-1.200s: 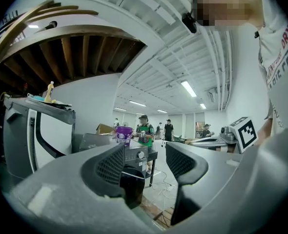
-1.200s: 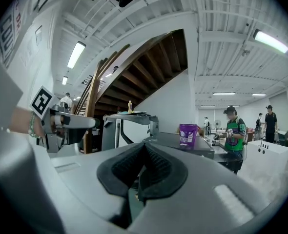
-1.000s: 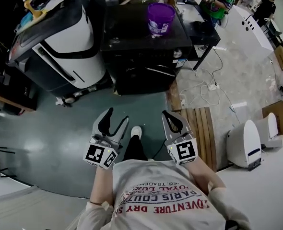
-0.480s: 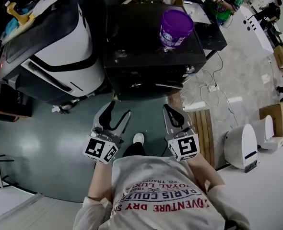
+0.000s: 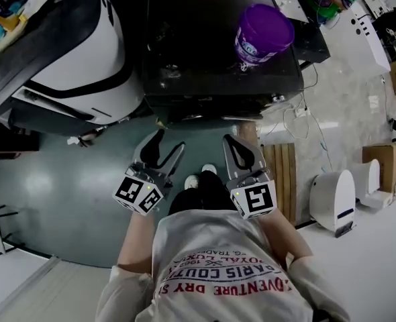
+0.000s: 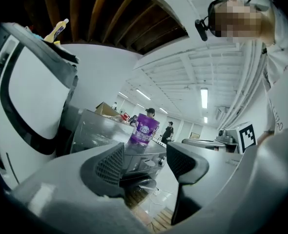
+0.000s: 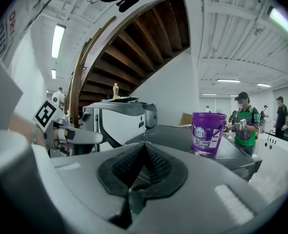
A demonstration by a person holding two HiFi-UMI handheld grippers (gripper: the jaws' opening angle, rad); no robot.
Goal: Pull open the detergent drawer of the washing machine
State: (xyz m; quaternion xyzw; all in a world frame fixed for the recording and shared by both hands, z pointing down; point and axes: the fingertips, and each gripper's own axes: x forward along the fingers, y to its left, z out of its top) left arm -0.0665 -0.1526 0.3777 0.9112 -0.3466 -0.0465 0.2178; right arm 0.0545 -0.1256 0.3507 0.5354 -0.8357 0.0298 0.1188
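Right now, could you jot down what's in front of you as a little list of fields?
Machine: dark washing machine, straight ahead
On top: purple bucket, upright
Left tongs: open, empty
Right tongs: shut, empty
Contact: neither tongs touches the machine
Floor at right: wooden pallet

Ceiling strips (image 6: 204,97) high above the left gripper (image 6: 145,162) and up-left of the right gripper (image 7: 143,152) gave bright, even light, while the stair underside (image 7: 144,43) over the right jaws sat in deep shadow. Both gripper views bowed hard toward black corners, and each tool's own near body was soft and out of focus, the distance sharper. In the head view the floor (image 5: 64,200) left of the left gripper carried a pale sheen, and the washer (image 5: 198,45) ahead of both tools read almost black.
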